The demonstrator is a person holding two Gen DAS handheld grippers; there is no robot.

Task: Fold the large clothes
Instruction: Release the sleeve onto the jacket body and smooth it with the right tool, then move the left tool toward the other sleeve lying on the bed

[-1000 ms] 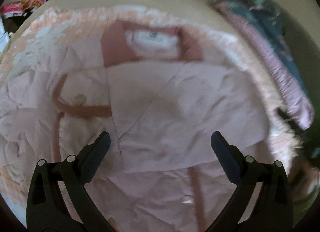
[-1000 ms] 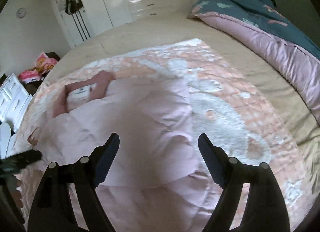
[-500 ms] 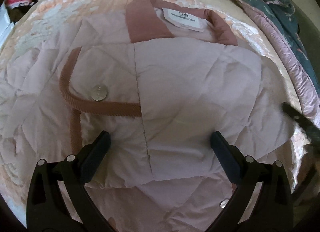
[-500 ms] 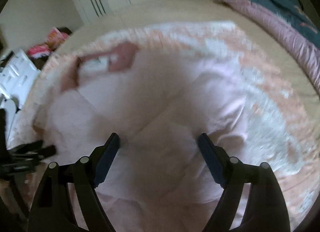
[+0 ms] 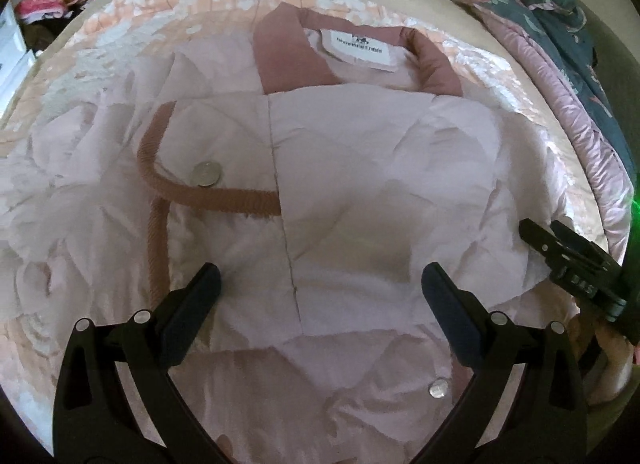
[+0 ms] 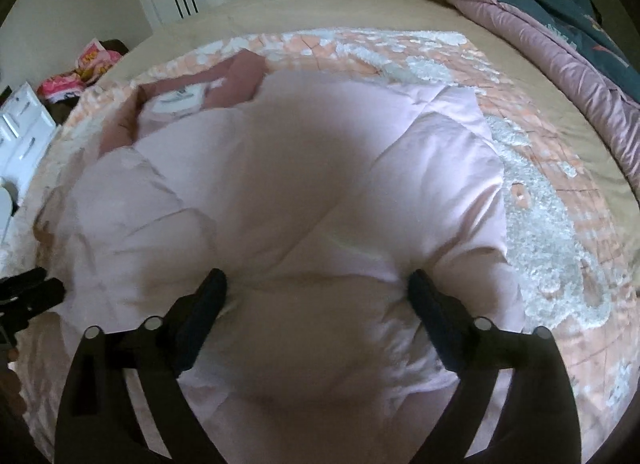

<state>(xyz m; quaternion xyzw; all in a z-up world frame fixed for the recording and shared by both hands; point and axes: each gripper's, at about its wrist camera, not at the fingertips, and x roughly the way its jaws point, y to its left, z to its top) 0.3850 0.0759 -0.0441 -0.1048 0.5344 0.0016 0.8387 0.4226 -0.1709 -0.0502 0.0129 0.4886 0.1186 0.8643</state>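
A pale pink padded jacket (image 5: 360, 168) lies on the bed with its dusty-rose collar (image 5: 280, 56) and white label at the far end. One side is folded over across its front, beside a rose trim and a snap button (image 5: 206, 174). My left gripper (image 5: 322, 284) hovers open over the jacket's lower middle, holding nothing. My right gripper (image 6: 318, 288) is low on the jacket's (image 6: 300, 184) puffy right side. Its jaws are opening, with fabric bulging between the fingertips (image 6: 216, 288) but not pinched. Each gripper shows at the other view's edge: right gripper (image 5: 568, 260), left gripper (image 6: 28, 296).
Under the jacket lies a peach and white fluffy blanket (image 6: 540, 224) on a beige bed. A rolled pink and dark teal duvet (image 6: 560, 32) runs along the right side. White wardrobes stand at the back, with white drawers (image 6: 24, 124) and bright bags on the left.
My right gripper has come down closer to the jacket's right side and its jaws have spread wider. It now shows at the right edge of the left wrist view.
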